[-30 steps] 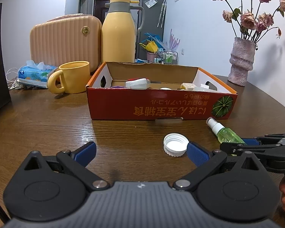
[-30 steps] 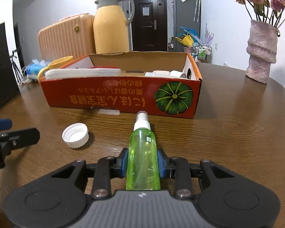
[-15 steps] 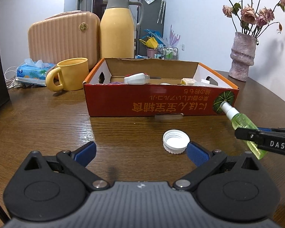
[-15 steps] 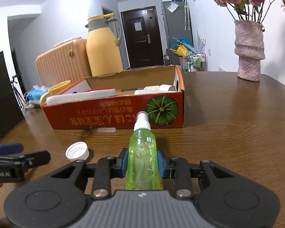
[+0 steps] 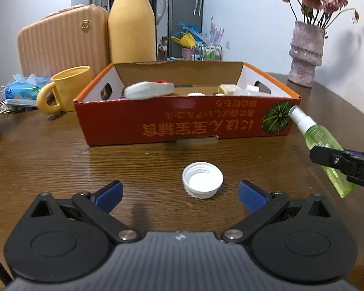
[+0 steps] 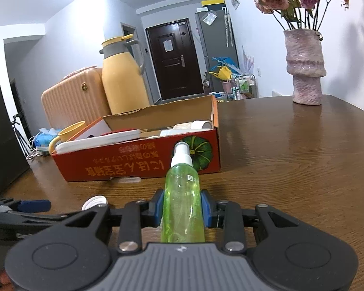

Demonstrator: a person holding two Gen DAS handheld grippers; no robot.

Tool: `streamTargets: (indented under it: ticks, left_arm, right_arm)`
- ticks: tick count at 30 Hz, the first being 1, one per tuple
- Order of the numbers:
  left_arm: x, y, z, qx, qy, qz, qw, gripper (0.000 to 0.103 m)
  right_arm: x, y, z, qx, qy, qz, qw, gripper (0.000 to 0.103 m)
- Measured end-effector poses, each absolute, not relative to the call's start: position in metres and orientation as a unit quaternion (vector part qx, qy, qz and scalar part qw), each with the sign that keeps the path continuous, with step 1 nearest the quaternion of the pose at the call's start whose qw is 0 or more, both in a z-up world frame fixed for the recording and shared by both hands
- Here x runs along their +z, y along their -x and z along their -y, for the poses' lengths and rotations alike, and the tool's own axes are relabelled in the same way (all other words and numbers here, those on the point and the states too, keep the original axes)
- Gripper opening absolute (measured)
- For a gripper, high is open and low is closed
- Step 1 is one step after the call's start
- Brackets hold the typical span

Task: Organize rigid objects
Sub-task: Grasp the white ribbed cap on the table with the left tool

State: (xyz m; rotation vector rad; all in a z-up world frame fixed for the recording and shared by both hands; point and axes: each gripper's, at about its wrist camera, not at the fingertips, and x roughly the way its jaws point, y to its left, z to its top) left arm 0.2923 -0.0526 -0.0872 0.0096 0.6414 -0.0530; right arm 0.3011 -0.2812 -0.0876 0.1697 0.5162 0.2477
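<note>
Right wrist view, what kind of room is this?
Probably a lived-in home, a dining or living area: a wooden table with a vase of dried flowers, a dark entry door, and a fridge beside it.

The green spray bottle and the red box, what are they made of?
The green spray bottle looks like clear tinted plastic: you can see through it, and it shines. Its white sprayer top looks like solid plastic. The red box looks like cardboard: printed matt outside, plain brown inside, with folded edges.
</note>
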Motion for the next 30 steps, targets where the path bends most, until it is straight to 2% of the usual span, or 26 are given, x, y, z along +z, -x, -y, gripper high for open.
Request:
streamTargets:
  ticks: [11,17,23,25,30]
  left_arm:
    - [-0.097,-0.314,0.072,-0.011,-0.017,-0.332,0.943,0.103]
    - [-0.099,-0.321,0.071,-0.014,-0.009,-0.341,0.94,0.084]
    - [-0.1,-0.323,0.07,-0.024,-0.007,-0.343,0.939,0.057]
    - [-0.1,-0.322,0.071,-0.026,-0.009,-0.341,0.94,0.041]
    - [-0.099,-0.32,0.069,-0.039,-0.006,-0.337,0.941,0.041]
  right_arm:
    - [-0.088,-0.3,0.287,0.107,-0.091,-0.253,0.957,0.03]
    - [-0.089,-0.301,0.285,0.104,-0.089,-0.255,0.957,0.03]
    - [-0.09,-0.301,0.284,0.105,-0.085,-0.254,0.958,0.03]
    - [-0.09,-0.3,0.284,0.105,-0.084,-0.254,0.958,0.03]
    - [-0.092,-0.299,0.284,0.101,-0.083,-0.256,0.958,0.03]
